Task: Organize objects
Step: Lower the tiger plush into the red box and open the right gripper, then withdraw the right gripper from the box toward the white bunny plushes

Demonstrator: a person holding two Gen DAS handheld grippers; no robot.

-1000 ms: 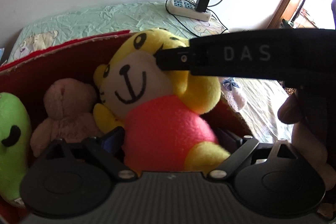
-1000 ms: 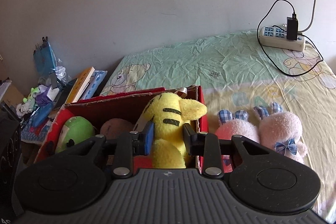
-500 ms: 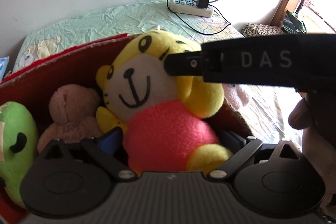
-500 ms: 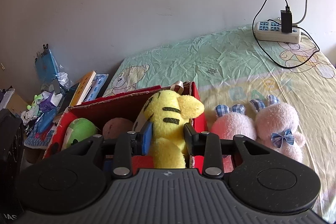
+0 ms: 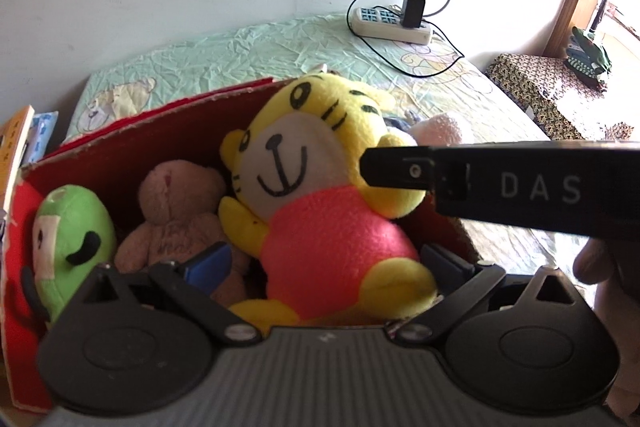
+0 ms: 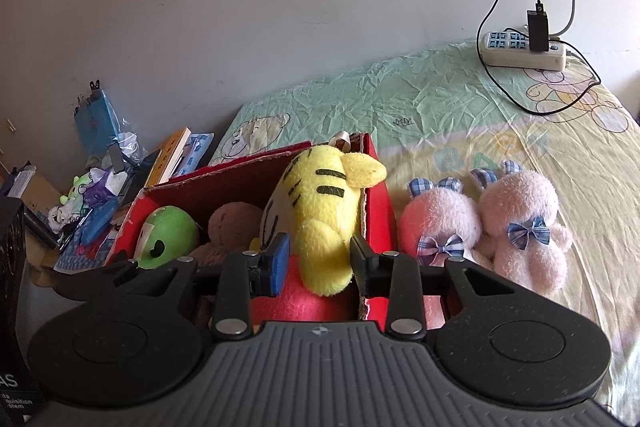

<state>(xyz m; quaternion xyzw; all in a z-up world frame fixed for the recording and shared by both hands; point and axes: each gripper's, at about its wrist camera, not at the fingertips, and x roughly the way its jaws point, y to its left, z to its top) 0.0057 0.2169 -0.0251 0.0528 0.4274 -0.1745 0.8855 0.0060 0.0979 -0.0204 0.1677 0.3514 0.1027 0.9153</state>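
One yellow tiger plush (image 5: pixel 320 187) between the wide left gripper (image 5: pixel 324 263).

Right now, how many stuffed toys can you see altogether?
5. In the red box: green toy, brown bear, yellow tiger. Beside it on the bed: two pink toys. More may be hidden.

Yellow tiger plush (image 5: pixel 320 163) with black stripes, white face and pink-red shirt sits in red box (image 5: pixel 132 147) beside green plush (image 5: pixel 74 231) and brown bear (image 5: pixel 176 203); two pink plushes (image 6: pixel 480 219) with blue-checked bows lie on mint-and-yellow cartoon-print sheet (image 6: pixel 420 99).
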